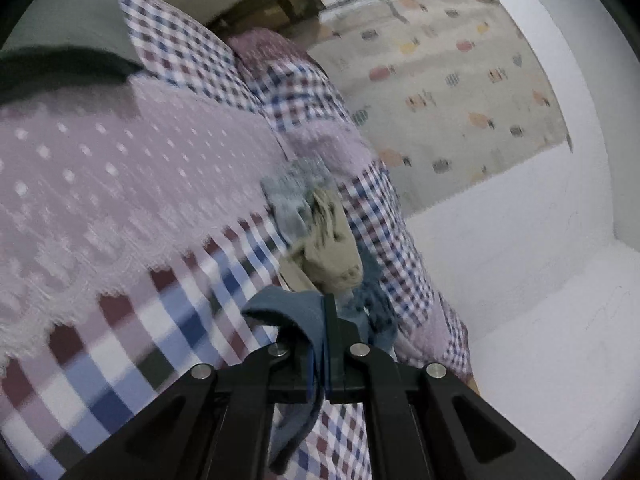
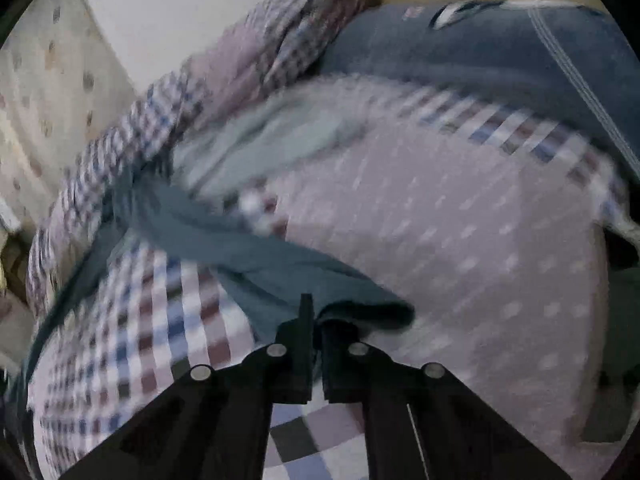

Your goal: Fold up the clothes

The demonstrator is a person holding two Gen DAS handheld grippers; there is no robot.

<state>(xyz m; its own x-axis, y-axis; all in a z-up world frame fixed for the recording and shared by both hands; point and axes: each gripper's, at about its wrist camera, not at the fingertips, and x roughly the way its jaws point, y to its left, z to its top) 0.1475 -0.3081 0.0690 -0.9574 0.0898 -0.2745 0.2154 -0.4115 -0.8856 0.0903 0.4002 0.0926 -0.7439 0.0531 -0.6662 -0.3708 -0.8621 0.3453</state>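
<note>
Both my claws are pinched on 1 blue garment over the checked bedspread [image 1: 132, 360].

The blue garment [image 2: 256, 264] stretches across the bedspread; my right gripper [image 2: 316, 320] clamps its near edge, my left gripper [image 1: 322, 312] grips another folded edge.

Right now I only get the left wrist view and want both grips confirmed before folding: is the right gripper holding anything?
Observer: Yes, the right gripper is shut on the blue-grey cloth.
Operator: What lies beyond that cloth on your side?
Observer: A folded pair of jeans at the far edge of the checked blanket.
Operator: Can the right view see the tan glove?
Observer: No, it shows only in yours; the right view is blurred there.
</note>
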